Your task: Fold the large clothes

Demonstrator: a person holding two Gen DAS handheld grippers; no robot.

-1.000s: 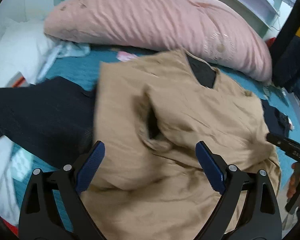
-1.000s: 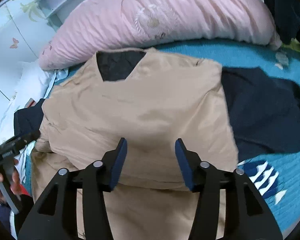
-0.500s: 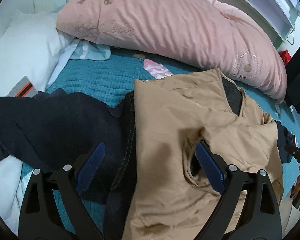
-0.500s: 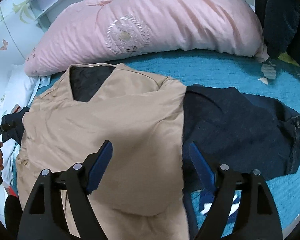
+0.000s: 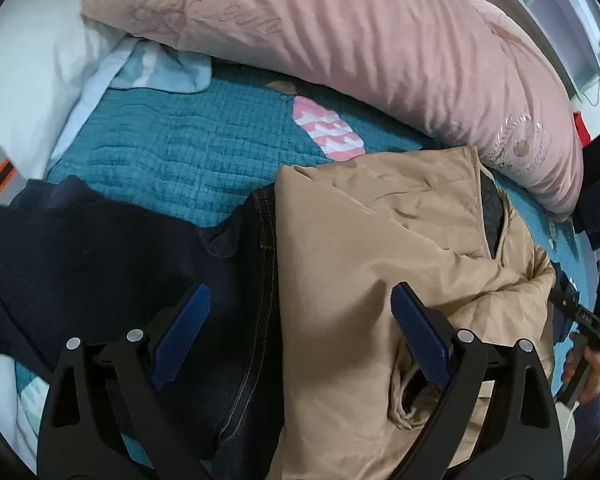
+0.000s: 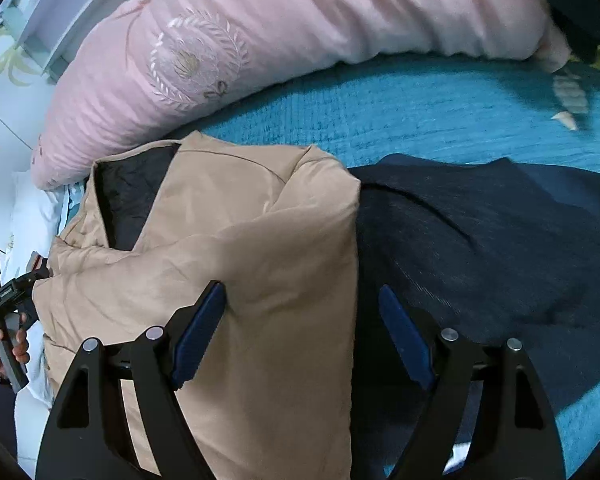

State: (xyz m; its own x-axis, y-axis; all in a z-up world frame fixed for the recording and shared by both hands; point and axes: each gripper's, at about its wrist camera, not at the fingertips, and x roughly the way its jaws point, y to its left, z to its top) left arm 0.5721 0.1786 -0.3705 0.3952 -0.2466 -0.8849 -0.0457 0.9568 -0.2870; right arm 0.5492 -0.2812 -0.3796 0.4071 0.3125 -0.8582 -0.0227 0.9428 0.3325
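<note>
Both grippers have slid sideways away from the middle of the tan jacket [image 5: 380,260] since a second ago. Back then each camera saw mostly tan cloth. Now each one sees one edge of the jacket and the dark clothes beside it.

On the far left lies a white pillow [image 5: 32,80]. Next comes the teal blanket [image 5: 188,152] that covers the bed, with a big pink pillow [image 5: 340,32] along the back. A dark navy garment [image 5: 80,248] is spread flat on the blanket, and the jacket lies partly on top of it.

The left gripper [image 5: 300,332] hangs over the jacket's left edge. Its fingers are wide apart and hold nothing. One blue pad is above the navy cloth and the other is above the tan cloth. That looks like a good spot for grabbing the edge.

The jacket sits in the middle of the bed, already folded in so it looks like a tall block. Its dark lining [image 6: 132,192] shows at the neck, near the pink pillow.

The right gripper [image 6: 300,332] hangs over the jacket's right edge. Its fingers have just been opening, and now they are wide apart with nothing clamped between them. One pad is just beside the tan cloth and the other is above more dark cloth [image 6: 480,248].

I think the two grippers stand at the two sides so they can lift or fold the jacket evenly.
</note>
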